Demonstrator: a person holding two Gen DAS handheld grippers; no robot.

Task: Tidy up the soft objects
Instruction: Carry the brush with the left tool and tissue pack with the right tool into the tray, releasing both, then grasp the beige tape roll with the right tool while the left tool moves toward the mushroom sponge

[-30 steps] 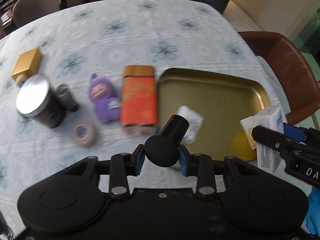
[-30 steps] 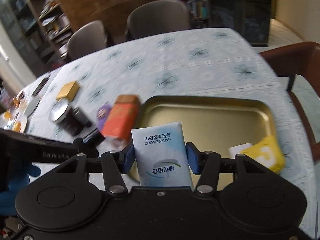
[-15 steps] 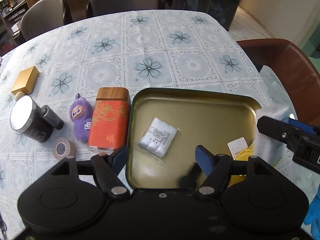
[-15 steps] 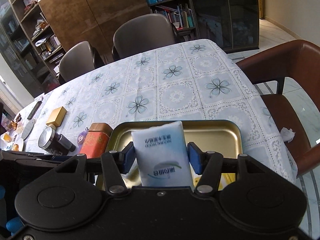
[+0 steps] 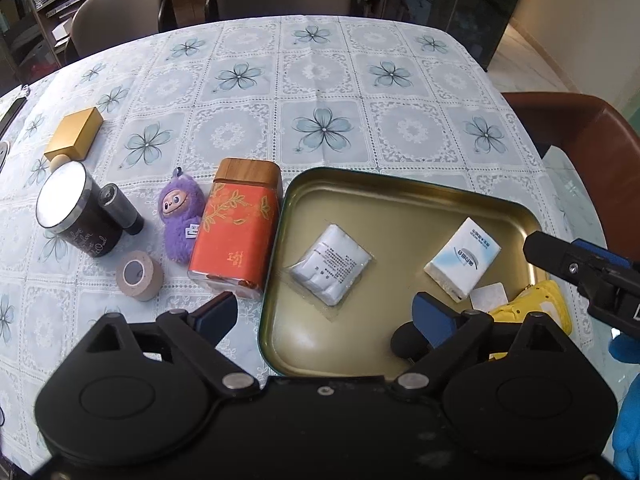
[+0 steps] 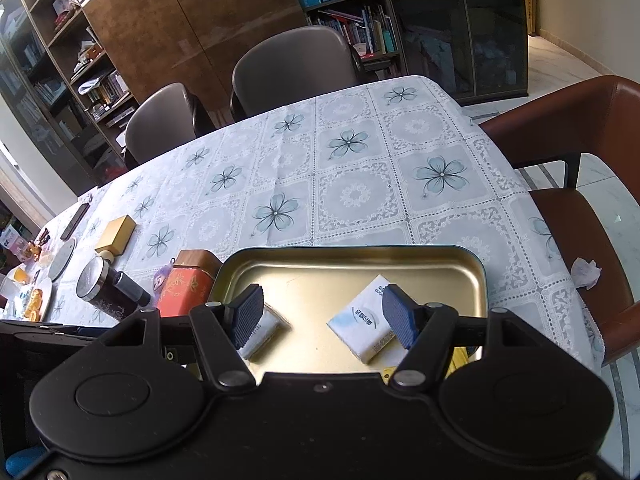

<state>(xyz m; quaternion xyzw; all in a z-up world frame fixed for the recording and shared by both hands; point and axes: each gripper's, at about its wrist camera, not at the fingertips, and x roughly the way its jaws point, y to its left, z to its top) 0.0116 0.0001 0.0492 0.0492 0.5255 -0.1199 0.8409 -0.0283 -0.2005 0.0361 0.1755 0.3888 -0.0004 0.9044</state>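
A gold tray (image 5: 400, 200) (image 6: 352, 250) holds a white sealed packet (image 5: 330, 264) (image 6: 268, 326), a blue-and-white tissue pack (image 5: 462, 258) (image 6: 364, 320) lying flat, a yellow soft item (image 5: 534, 306) and a black round-headed object (image 5: 402, 342) at its near edge. My left gripper (image 5: 324, 314) hangs over the tray's near side, its jaws opening with nothing between them. The black object lies just under its right finger. My right gripper (image 6: 322, 314) (image 5: 580, 268) is also over the tray, jaws opening. The tissue pack rests below, beside its right finger, untouched. A purple plush (image 5: 178, 220) lies left of the tray.
Left of the tray stand an orange tin (image 5: 236, 232), a black mug (image 5: 76, 216), a small black cylinder (image 5: 120, 210), a tape roll (image 5: 140, 276) and a gold box (image 5: 74, 134). A brown chair (image 6: 580, 128) is at the right edge and grey chairs (image 6: 288, 64) stand beyond the table.
The left gripper let go of the black object, which now lies in the tray. The right gripper released the tissue pack flat into the tray. Both jaws spread wider.
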